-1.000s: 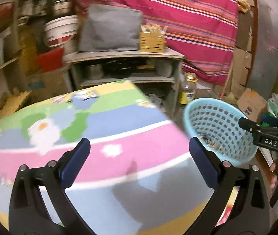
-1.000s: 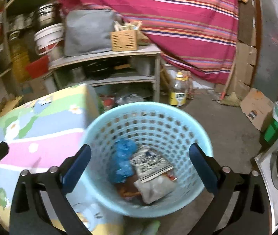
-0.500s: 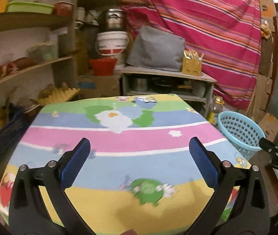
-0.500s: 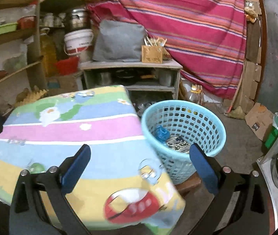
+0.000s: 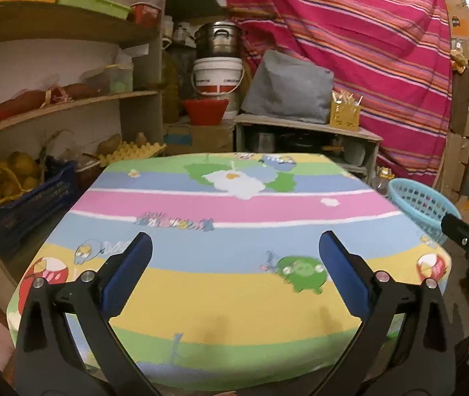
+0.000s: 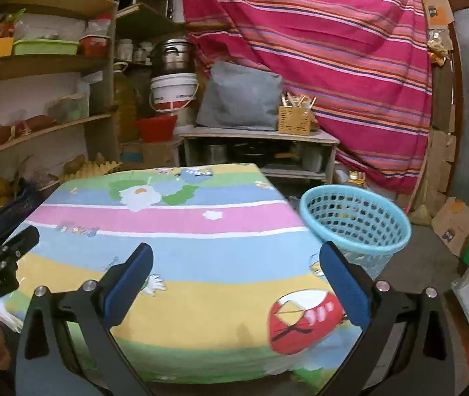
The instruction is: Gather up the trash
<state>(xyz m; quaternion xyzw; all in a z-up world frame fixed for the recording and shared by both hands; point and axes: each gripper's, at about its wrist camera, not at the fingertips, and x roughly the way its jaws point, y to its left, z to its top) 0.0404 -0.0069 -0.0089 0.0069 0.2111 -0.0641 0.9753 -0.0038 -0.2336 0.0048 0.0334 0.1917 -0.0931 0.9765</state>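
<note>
Claws wide above cloth

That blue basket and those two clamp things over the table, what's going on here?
A person holds a two-finger gripper in each hand. The left gripper and right gripper are both open and empty above the cartoon-print tablecloth. The blue basket stands off the table's right side. No trash shows on the cloth.

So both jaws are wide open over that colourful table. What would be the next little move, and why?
Probably nothing more than easing back and stopping. The left gripper and right gripper hold nothing, no litter shows on the striped tablecloth, and the blue basket stands beside the table.
</note>
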